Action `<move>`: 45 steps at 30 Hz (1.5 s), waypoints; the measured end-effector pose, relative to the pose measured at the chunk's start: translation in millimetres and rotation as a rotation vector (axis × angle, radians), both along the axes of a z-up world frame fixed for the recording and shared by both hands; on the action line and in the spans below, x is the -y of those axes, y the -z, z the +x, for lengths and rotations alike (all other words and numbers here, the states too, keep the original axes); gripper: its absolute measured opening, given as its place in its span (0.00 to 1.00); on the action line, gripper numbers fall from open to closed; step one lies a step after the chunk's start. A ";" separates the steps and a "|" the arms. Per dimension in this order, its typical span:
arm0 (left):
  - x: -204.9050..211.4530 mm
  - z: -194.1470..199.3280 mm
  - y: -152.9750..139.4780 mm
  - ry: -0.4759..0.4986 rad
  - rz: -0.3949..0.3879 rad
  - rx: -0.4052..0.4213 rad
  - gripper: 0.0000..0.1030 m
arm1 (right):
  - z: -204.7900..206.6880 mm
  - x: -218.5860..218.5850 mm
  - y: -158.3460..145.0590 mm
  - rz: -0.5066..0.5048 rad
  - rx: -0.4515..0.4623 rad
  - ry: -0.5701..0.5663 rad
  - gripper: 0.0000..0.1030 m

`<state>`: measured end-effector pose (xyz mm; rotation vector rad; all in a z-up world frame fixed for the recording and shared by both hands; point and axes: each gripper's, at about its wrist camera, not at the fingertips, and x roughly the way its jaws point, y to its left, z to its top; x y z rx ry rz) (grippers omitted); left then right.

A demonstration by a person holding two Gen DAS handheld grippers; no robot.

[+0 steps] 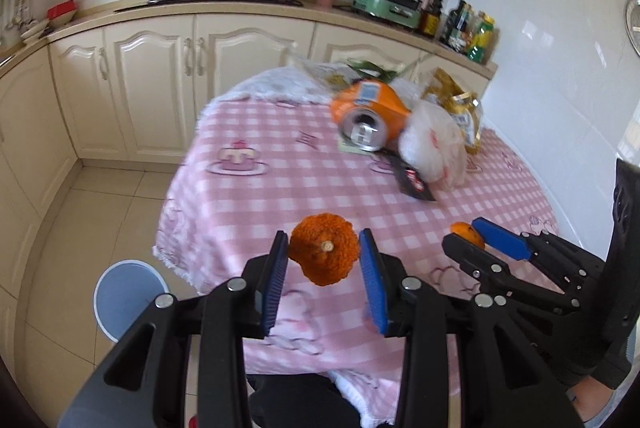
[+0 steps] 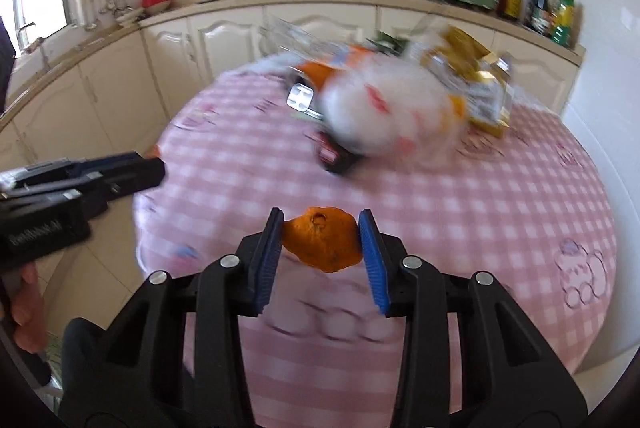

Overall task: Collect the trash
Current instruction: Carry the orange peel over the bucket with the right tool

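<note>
Right gripper (image 2: 320, 240) pinched an orange peel (image 2: 322, 244) at frame center. Left gripper (image 1: 323, 252) straddled a second peel piece (image 1: 324, 254); contact unclear. Peels looked light, limp; grip the edges. Bin (image 1: 128, 298) lower left.

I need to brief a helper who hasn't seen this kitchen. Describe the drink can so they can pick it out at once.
Start at the round table with the pink checked cloth. At its far side lies a heap of trash; the orange can is at the heap's left edge, on its side, beside a crumpled white plastic bag. It is the only metal cylinder there, its silver top with the pull-tab opening facing the camera.
</note>
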<state>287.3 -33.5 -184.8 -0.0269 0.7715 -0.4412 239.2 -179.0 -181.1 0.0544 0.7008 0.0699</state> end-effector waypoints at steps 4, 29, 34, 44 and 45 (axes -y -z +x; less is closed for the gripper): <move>-45.7 4.8 3.3 -0.082 -0.022 -0.003 0.34 | 24.1 -48.7 -4.3 0.008 0.016 -0.095 0.37; -335.6 159.1 235.0 -0.593 -0.094 -0.421 0.35 | 230.9 -344.0 216.9 0.008 -0.379 -0.459 0.37; -345.6 170.8 262.8 -0.629 -0.111 -0.446 0.46 | 247.9 -352.5 243.6 0.010 -0.421 -0.446 0.37; -364.9 157.7 279.6 -0.682 -0.120 -0.475 0.48 | 247.0 -366.5 261.6 0.026 -0.455 -0.459 0.37; -366.7 155.0 278.8 -0.687 -0.118 -0.475 0.48 | 247.4 -369.3 262.0 0.027 -0.455 -0.460 0.37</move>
